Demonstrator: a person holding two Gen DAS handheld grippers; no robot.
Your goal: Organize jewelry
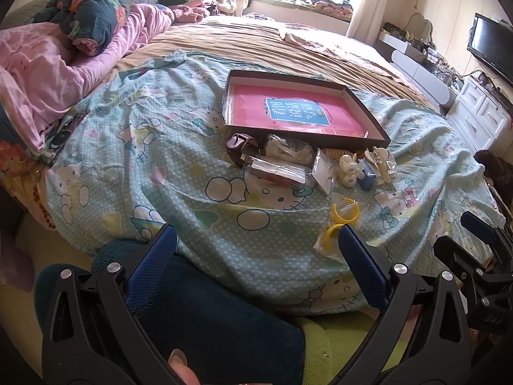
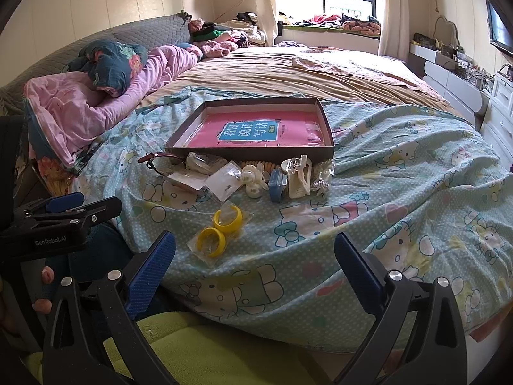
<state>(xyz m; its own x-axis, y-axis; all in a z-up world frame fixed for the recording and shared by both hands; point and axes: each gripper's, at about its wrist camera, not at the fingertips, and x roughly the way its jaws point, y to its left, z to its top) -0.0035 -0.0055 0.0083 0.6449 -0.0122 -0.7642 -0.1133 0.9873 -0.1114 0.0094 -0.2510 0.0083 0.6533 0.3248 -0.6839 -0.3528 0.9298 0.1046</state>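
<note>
Tray (image 2: 325,122): shallow dark box lid with pale inner walls and a pink printed sheet inside, on the bed's blue cartoon-print blanket (image 2: 400,192); long axis runs left to right.
Jewelry pile (image 2: 256,176): bagged pieces, cream clips, a blue box, just beside the tray's near wall.
Yellow hoops (image 2: 219,226): two, apparently in a clear bag, nearer the camera.
Left hand-held gripper (image 1: 256,243): spread wide, holding nothing.
Right hand-held gripper (image 2: 255,250): spread wide, holding nothing.
</note>
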